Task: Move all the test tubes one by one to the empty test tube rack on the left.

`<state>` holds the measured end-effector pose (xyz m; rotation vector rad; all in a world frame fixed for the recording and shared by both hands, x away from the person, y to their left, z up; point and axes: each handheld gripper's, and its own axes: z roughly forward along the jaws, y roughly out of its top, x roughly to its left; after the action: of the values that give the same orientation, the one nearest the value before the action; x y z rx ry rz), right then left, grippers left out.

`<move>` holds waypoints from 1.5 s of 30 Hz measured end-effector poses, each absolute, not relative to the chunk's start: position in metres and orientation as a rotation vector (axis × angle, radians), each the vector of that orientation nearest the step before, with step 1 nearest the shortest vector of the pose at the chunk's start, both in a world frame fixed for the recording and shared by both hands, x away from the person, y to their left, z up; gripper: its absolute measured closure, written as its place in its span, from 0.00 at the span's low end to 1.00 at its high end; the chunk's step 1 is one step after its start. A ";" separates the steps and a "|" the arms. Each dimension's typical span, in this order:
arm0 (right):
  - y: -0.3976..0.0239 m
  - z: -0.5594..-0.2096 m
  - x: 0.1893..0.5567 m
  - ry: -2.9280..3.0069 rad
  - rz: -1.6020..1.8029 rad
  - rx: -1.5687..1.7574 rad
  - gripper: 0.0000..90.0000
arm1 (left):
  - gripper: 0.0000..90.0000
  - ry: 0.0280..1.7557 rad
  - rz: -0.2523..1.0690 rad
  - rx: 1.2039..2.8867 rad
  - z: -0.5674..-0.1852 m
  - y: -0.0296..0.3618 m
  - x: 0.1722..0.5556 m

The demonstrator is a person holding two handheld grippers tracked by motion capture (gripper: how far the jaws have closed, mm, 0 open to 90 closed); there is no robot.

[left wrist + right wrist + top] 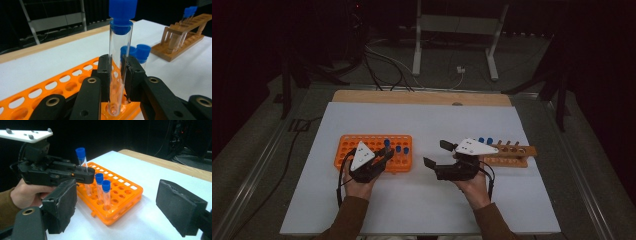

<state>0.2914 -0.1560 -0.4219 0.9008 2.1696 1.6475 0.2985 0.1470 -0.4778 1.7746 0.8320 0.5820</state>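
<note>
My left gripper point(119, 75) is shut on a clear test tube point(120, 50) with a blue cap, held upright over the near right part of the orange rack point(62, 85). The tube's lower end reaches the rack's holes; I cannot tell whether it is seated. Two more capped tubes point(103, 187) stand in the rack point(122, 192) just beyond it. In the high view the left gripper point(384, 152) is at the rack's point(362, 142) right half. My right gripper point(436, 154) hovers between the two racks, open, with nothing between its pads point(62, 205).
A wooden tube rack point(512, 155) with two blue-capped tubes point(484, 140) stands at the right of the white table mat point(422, 210). A wooden board edge point(422, 97) runs along the back. Cables and metal stand legs lie on the floor beyond.
</note>
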 end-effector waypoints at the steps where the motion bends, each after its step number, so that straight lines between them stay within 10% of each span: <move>1: -0.157 -0.422 0.291 2.169 1.649 0.900 0.19 | 0.86 0.834 0.584 1.781 -0.479 0.146 0.300; 32: -0.162 -0.425 0.291 2.174 1.636 0.904 0.22 | 0.86 0.935 0.478 1.918 -0.501 0.142 0.311; 45: -0.166 -0.427 0.291 2.180 1.617 0.915 0.21 | 0.53 0.955 0.448 1.846 -0.486 0.160 0.304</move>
<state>0.2914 -0.1660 -0.4271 0.9147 2.1803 1.6166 0.3041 0.1603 -0.4859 1.8464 0.9553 0.4480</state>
